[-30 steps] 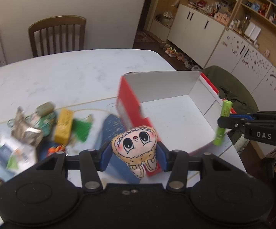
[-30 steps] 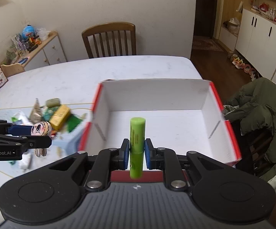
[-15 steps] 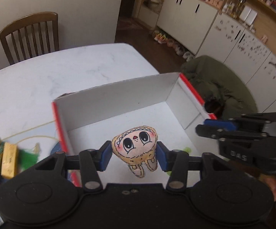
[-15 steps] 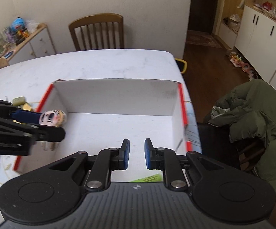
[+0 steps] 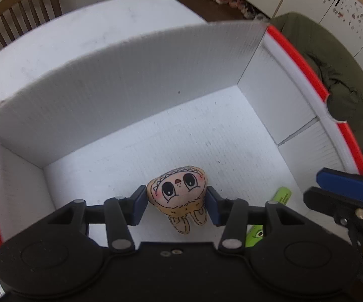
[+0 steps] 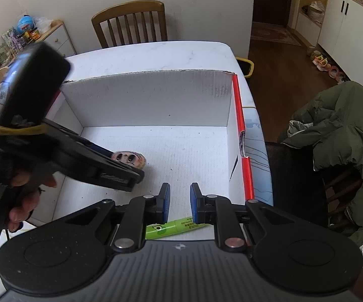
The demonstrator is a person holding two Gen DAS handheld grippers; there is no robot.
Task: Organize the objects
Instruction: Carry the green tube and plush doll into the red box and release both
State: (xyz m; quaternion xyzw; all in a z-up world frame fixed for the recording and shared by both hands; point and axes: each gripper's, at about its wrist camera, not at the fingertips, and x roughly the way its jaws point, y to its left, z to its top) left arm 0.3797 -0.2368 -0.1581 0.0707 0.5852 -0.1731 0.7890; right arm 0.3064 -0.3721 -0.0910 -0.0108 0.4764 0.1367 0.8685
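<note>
My left gripper [image 5: 177,202] pinches the small tan plush doll with a drawn face [image 5: 179,193] low inside the white corrugated box with red edges [image 5: 121,88]. My right gripper [image 6: 179,202] has its fingers spread, holding nothing, above the lime-green tube [image 6: 179,227] lying on the box floor.

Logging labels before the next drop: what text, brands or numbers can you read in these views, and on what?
Green tube, lying in the white box: small dark print, too small to read.
Left gripper, body seen from the right wrist view: embossed lettering, too blurred to read.
Plush toy between the left fingers: a drawn face only, no text.
Right gripper: no text visible.
</note>
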